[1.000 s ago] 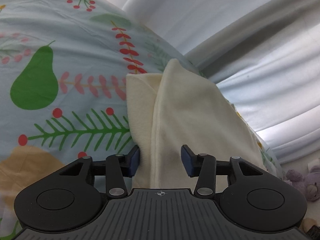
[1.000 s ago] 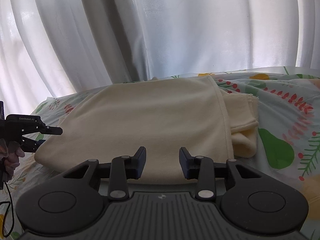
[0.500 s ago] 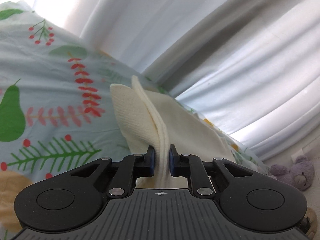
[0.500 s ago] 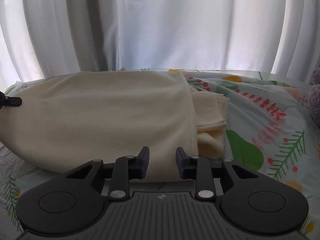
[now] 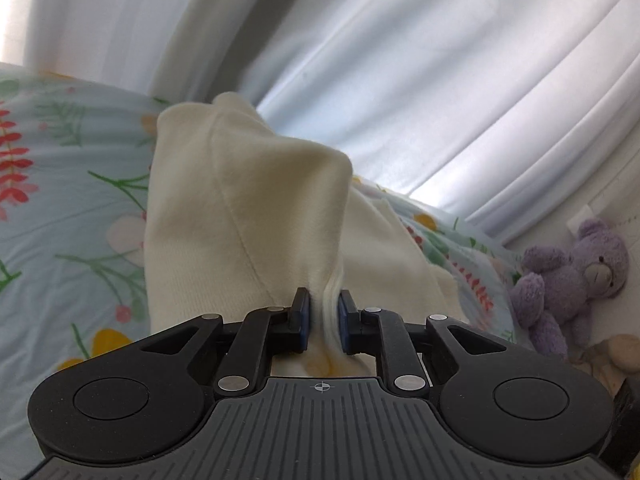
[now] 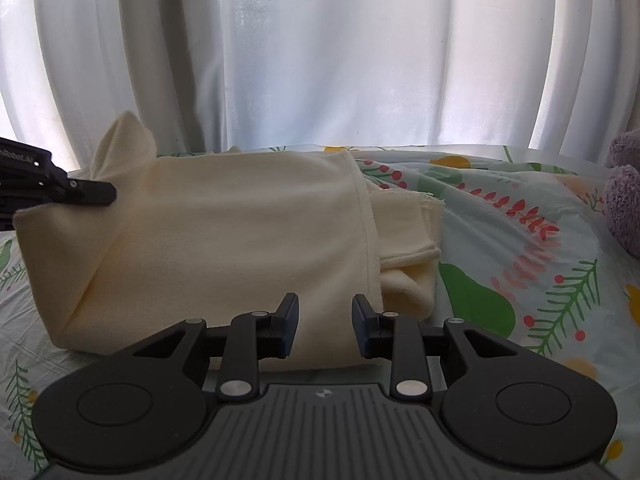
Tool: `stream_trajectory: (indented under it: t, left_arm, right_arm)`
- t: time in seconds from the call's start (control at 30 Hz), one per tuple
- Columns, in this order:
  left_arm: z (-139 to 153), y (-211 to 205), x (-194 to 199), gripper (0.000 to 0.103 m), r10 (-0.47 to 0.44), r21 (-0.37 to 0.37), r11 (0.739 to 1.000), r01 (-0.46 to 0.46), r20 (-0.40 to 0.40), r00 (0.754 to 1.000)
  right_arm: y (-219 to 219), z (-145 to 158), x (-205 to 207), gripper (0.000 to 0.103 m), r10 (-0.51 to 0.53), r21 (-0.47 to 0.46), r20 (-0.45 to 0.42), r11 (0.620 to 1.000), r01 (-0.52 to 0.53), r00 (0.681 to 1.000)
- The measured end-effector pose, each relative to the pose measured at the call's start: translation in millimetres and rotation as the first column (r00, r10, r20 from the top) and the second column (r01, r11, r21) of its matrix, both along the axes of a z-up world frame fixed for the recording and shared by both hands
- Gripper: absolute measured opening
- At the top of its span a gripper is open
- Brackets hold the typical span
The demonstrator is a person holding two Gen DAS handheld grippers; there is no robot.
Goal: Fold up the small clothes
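Slippage is our worry: left tongs pinch the cream garment's raised end at frame centre above the bed, while right tongs gape empty over its near edge.

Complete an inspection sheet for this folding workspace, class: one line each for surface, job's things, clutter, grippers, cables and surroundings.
Surface: bedsheet with pear, leaf and berry print, lightly wrinkled.
Job's things: cream garment, partly folded, lying on the sheet; one end is lifted off it.
Clutter: purple teddy bear beside the bed; a beige soft toy next to it.
Grippers: left gripper shut on the cream garment's lifted end; right gripper open, its fingers at the garment's near edge, gripping nothing.
Cables: nothing seen.
Surroundings: white curtains, backlit, behind the bed.
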State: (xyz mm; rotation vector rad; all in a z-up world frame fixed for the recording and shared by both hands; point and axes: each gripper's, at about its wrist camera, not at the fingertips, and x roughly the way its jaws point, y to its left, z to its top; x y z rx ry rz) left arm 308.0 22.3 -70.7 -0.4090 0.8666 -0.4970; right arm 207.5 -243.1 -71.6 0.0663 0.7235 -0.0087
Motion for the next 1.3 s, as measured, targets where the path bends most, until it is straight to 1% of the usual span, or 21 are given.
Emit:
stream_trajectory:
  t: [0.03, 0.07, 0.13, 0.23, 0.27, 0.3, 0.37, 0.43, 0.5, 0.53, 0.6, 0.67, 0.73, 0.8, 0.87, 0.9, 1.0, 1.07, 1.1, 1.2, 1.3]
  left_arm:
    - [-7.4, -4.3, -0.1, 0.022, -0.010, 0.001, 1.000, 0.010, -0.019, 1.000]
    - [-14.1, -5.9, -0.7, 0.023, -0.024, -0.027, 0.999, 0.023, -0.035, 0.999]
    - [-21.2, -4.4, -0.2, 0.019, -0.016, -0.081, 0.997, 0.010, -0.075, 0.997]
    - [-3.9, 1.0, -7.8, 0.022, 0.000, -0.074, 0.997, -0.005, -0.074, 0.997]
    - [5.2, 4.8, -13.1, 0.026, 0.003, -0.081, 0.997, -0.008, -0.057, 0.998]
    - [13.4, 7.4, -19.5, 0.033, 0.010, -0.081, 0.997, -0.013, -0.034, 0.999]
    - [27.0, 14.6, -31.7, 0.035, 0.033, -0.056, 0.998, -0.032, 0.012, 0.999]
    - [34.5, 23.3, -41.8, 0.036, 0.072, 0.002, 0.997, -0.072, 0.048, 0.996]
    - [33.0, 25.9, -47.0, 0.038, 0.105, 0.071, 0.991, -0.110, 0.075, 0.992]
    - [29.3, 26.7, -47.7, 0.038, 0.108, 0.102, 0.988, -0.115, 0.067, 0.992]
    - [16.4, 25.5, -46.4, 0.038, 0.089, 0.124, 0.988, -0.089, 0.011, 0.996]
    - [-2.1, 18.5, -44.6, 0.037, 0.059, 0.117, 0.992, -0.053, -0.047, 0.997]
    - [-15.7, 16.0, -45.3, 0.036, 0.071, 0.093, 0.994, -0.063, -0.086, 0.994]
    - [-17.6, 11.8, -49.3, 0.038, 0.061, 0.111, 0.992, -0.056, -0.045, 0.997]
    - [-16.6, 13.1, -50.7, 0.038, 0.053, 0.124, 0.991, -0.048, -0.038, 0.998]
    - [-16.1, 16.5, -50.4, 0.039, 0.058, 0.113, 0.992, -0.052, -0.053, 0.997]
    - [-10.1, 24.4, -51.2, 0.045, 0.079, 0.082, 0.994, -0.072, -0.091, 0.993]
    - [-3.0, 29.2, -54.7, 0.051, 0.104, 0.086, 0.991, -0.098, -0.076, 0.992]
    - [0.5, 31.6, -57.6, 0.054, 0.126, 0.102, 0.988, -0.120, -0.059, 0.990]
    - [4.7, 35.3, -61.3, 0.058, 0.169, 0.163, 0.973, -0.165, -0.013, 0.986]
    - [0.5, 37.4, -61.4, 0.058, 0.167, 0.185, 0.969, -0.161, -0.020, 0.986]
  right_arm:
    - [-0.2, -0.1, 0.0, 0.028, -0.001, 0.000, 0.000, 1.000, 0.001, 1.000]
    - [-0.4, -0.2, 0.0, 0.028, -0.001, 0.001, 0.000, 1.000, 0.001, 1.000]
    - [-0.9, -0.3, -0.1, 0.028, -0.004, 0.001, -0.002, 1.000, 0.004, 1.000]
    - [-1.1, -0.1, -0.2, 0.028, -0.006, 0.002, -0.003, 1.000, 0.006, 1.000]
    - [-1.3, -0.1, -0.3, 0.028, -0.005, 0.002, -0.002, 1.000, 0.005, 1.000]
    - [-1.6, 0.0, -0.7, 0.028, -0.006, 0.002, 0.001, 1.000, 0.006, 1.000]
    - [-2.2, 0.0, -1.1, 0.028, -0.006, 0.001, 0.004, 1.000, 0.006, 1.000]
    - [-1.8, 0.6, -1.3, 0.028, -0.004, -0.001, 0.009, 1.000, 0.004, 1.000]
    - [-0.8, 1.7, -0.7, 0.028, 0.001, -0.004, 0.015, 1.000, -0.001, 1.000]
    - [0.2, 2.5, -0.8, 0.028, 0.005, -0.004, 0.019, 1.000, -0.005, 1.000]
    - [2.7, 4.5, 1.3, 0.029, 0.017, -0.005, 0.021, 1.000, -0.017, 1.000]
    - [7.9, 7.7, 4.5, 0.029, 0.036, -0.008, 0.027, 0.999, -0.035, 0.999]
    - [12.7, 10.4, 9.7, 0.029, 0.056, -0.012, 0.030, 0.998, -0.056, 0.998]
    - [18.8, 14.5, 14.6, 0.029, 0.087, -0.013, 0.033, 0.996, -0.086, 0.996]
    - [22.9, 17.9, 21.8, 0.029, 0.119, 0.005, 0.026, 0.993, -0.119, 0.993]
    - [23.8, 20.0, 27.9, 0.030, 0.137, 0.035, 0.021, 0.990, -0.138, 0.990]
    - [26.1, 23.3, 49.4, 0.038, 0.197, 0.149, -0.009, 0.970, -0.194, 0.980]
    - [28.8, 24.5, 64.5, 0.044, 0.241, 0.224, -0.016, 0.947, -0.232, 0.970]
    - [30.1, 23.8, 73.6, 0.053, 0.268, 0.272, -0.027, 0.929, -0.251, 0.963]
    - [31.6, 16.5, 99.3, 0.056, 0.294, 0.408, -0.046, 0.878, -0.251, 0.955]
    - [32.1, 2.1, 119.6, 0.056, 0.285, 0.513, -0.090, 0.835, -0.200, 0.954]
